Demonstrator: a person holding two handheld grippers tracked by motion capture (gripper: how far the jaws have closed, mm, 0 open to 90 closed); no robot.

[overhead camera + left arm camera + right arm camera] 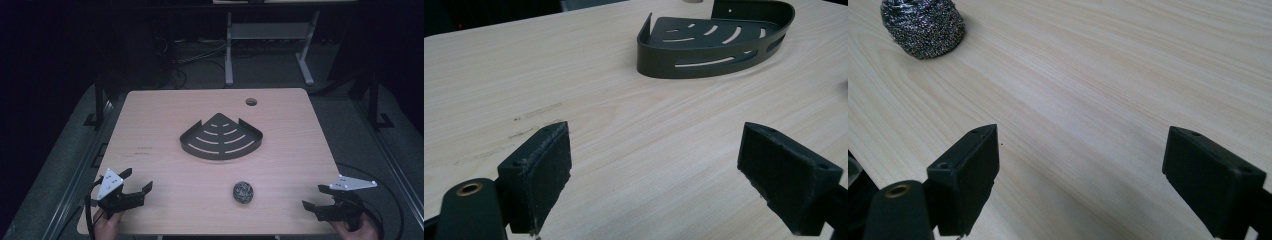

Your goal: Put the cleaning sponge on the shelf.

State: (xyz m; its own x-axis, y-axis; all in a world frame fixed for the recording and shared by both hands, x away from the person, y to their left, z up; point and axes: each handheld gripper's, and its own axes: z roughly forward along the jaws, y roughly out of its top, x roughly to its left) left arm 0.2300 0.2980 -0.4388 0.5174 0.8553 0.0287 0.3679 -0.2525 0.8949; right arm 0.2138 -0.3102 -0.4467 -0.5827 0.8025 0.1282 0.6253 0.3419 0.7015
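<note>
While both of your grippers rest at the near edge of the table [150, 125], the steel-wool scourer [243, 192] sits between them, apart from both and a little closer to your right hand. From the right gripper [320, 197] the ball lies ahead and off to the left of the jaws — in the right gripper view it sits toward the upper-left corner [923, 27], well clear of the pads [975, 180]. It is round, so it offers no long axis to line up on. Those jaws stand spread wide, holding and touching nothing. The left gripper [136, 182] is likewise spread and empty, its pads [546, 172] over bare wood. Farther back, mid-table, lies the dark slotted corner tray [190, 147] — beyond the scourer, and ahead of the left jaws in the left gripper view [659, 62].
</note>
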